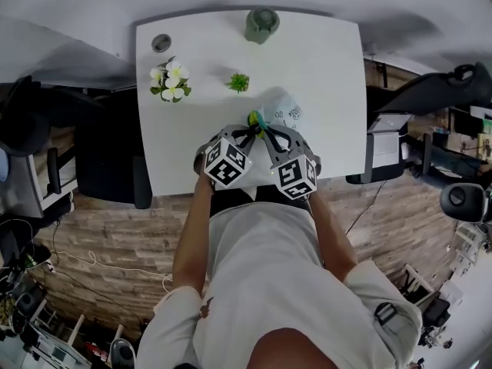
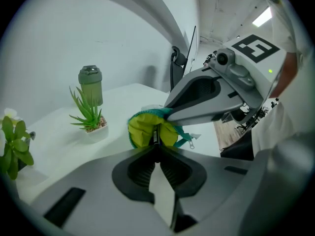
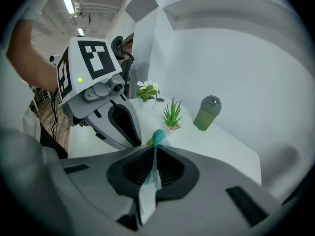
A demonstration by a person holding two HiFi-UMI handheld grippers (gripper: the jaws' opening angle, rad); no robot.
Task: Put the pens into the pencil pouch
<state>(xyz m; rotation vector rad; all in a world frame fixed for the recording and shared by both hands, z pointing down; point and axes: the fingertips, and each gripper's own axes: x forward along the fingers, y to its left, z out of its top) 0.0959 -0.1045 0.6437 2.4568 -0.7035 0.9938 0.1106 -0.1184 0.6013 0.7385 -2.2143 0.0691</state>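
- Table (image 1: 323, 68): white, mostly bare. Bottle (image 1: 262, 24), small plant (image 1: 238, 82) and flowers (image 1: 171, 81) stood well apart at far side; open room ahead.
- Right gripper (image 3: 153, 144): clamped on pouch's teal rim.
- Left gripper (image 2: 155, 144): closed on pen.
- Pouch (image 2: 142, 129): yellow-lined, mouth open, near table's front edge; drop risk there.
- Pen (image 2: 154, 134): dark, slim, tip at mouth.
- Step judged: insertion. Next called for deeper push, then release.

A white table (image 1: 323, 91) stands on wood-plank floor (image 1: 115, 237), a black chair (image 1: 108, 156) beside it.
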